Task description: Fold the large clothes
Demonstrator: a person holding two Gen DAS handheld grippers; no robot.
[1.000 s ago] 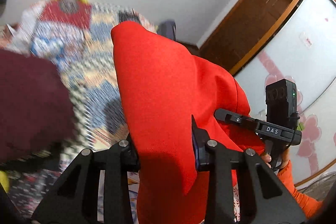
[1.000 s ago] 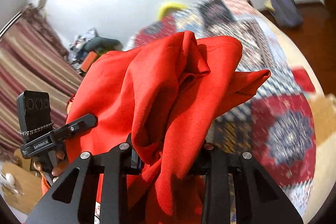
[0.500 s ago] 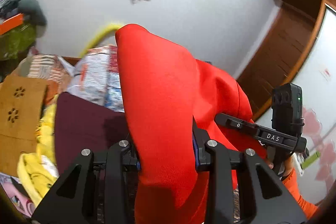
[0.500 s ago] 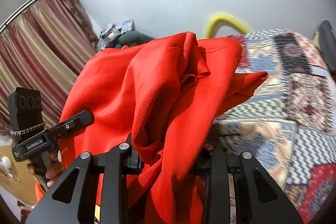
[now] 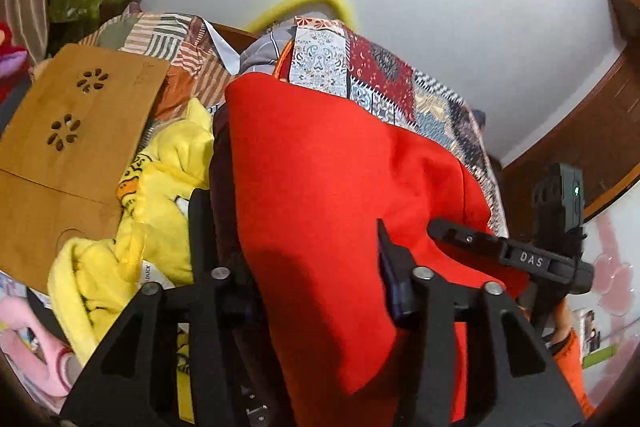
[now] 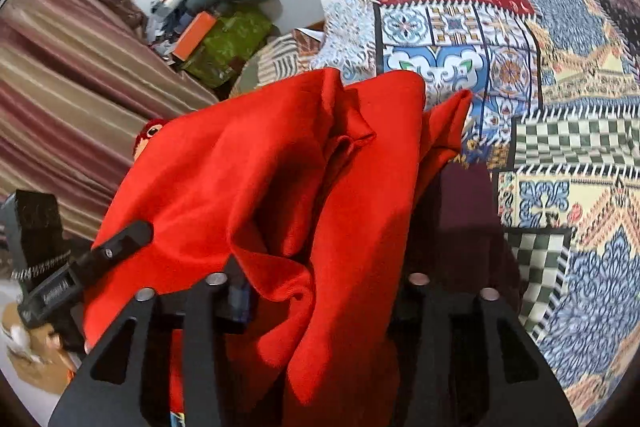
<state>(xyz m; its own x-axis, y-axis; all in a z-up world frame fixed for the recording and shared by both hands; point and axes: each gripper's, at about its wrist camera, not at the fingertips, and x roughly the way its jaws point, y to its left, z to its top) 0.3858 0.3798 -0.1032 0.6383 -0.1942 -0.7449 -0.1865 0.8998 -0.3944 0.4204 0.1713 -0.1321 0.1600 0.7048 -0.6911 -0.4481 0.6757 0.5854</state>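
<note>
Left wrist view, left to right. At far left, wooden lap board (image 5: 76, 131); at lower left, crumpled yellow garment (image 5: 160, 195), absent from this view a second back, when only blurred quilt and a maroon patch filled that side. Across the centre, red garment (image 5: 340, 195), pinched between the fingers of the left gripper (image 5: 316, 291) exactly as before, cloth draped over and past both. Behind it, upper centre, patchwork quilt (image 5: 384, 67), now sharp rather than smeared. At right, the other gripper's black handle, same place relative to the cloth.

Right wrist view, left to right. Striped curtain (image 6: 72, 75) at left; red garment (image 6: 280, 195) bunched through the centre, clamped in the right gripper (image 6: 320, 291); quilt (image 6: 560, 87) filling the right half, seen from steeper above than half a second back, wall-mounted screen gone from frame.

Reading: both cameras tipped downward toward the bed, grips unchanged. Probably the lowering stage, cloth carried down toward the quilt for laying flat. Folding itself not yet begun; fabric bunched, no crease visible. Risk: landing on the yellow garment or on the dark maroon cloth (image 6: 460, 219) beneath instead of open quilt.
</note>
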